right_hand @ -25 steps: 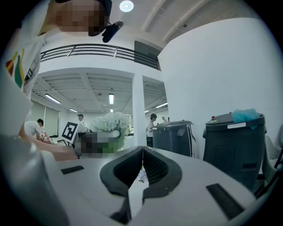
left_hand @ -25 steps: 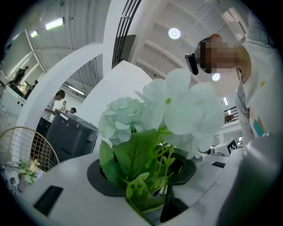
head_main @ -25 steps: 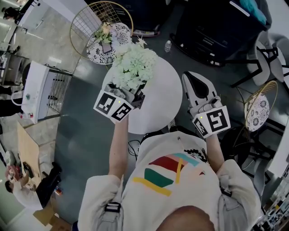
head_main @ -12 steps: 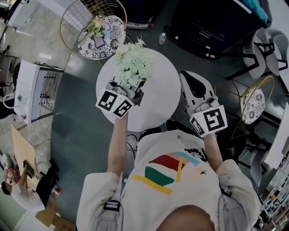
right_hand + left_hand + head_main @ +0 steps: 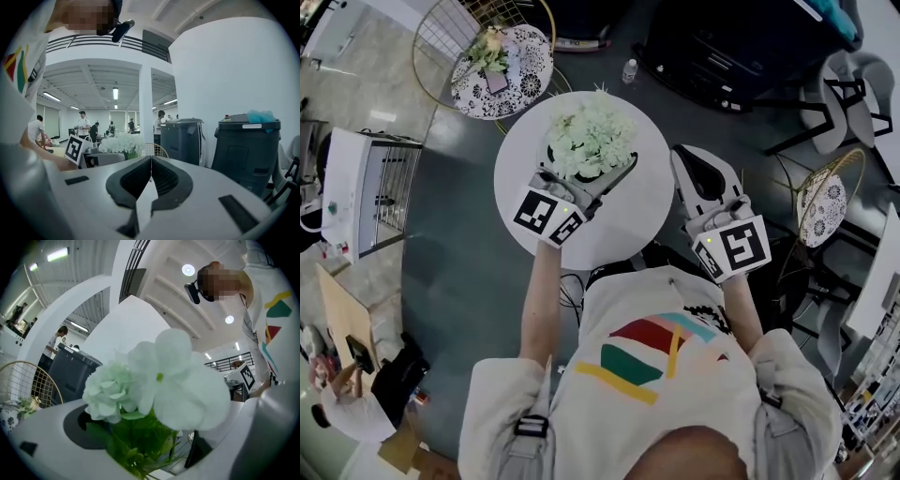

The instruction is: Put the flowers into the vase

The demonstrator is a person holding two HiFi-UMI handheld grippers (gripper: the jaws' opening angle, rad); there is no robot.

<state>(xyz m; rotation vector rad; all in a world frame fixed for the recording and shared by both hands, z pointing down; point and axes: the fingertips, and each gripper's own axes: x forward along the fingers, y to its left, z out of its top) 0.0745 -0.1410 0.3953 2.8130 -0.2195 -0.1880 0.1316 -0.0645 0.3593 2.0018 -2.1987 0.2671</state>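
A bunch of pale green-white flowers (image 5: 591, 139) stands upright on the round white table (image 5: 619, 225). A dark rim, seemingly the vase (image 5: 552, 152), shows under the blooms. My left gripper (image 5: 586, 173) has just been opening; its jaws stand wide on either side of the stems without pressing them. In the left gripper view the blooms (image 5: 154, 380) and green stems fill the gap of the left gripper (image 5: 140, 441). My right gripper (image 5: 686, 155) hovers at the table's right edge, shut and empty; in the right gripper view the right gripper (image 5: 151, 168) shows its tips meeting.
A small patterned table (image 5: 525, 80) with a flower sprig sits at the top left inside a gold wire chair. A water bottle (image 5: 629, 70) stands on the floor beyond the table. A white cabinet (image 5: 356, 192) is on the left, dark bins (image 5: 741, 47) at the back, another wire chair (image 5: 825, 202) on the right.
The left gripper came down with the bunch and its jaws spread apart, letting go of the stems. The flowers now rest lower on the table. The right gripper sank slightly.
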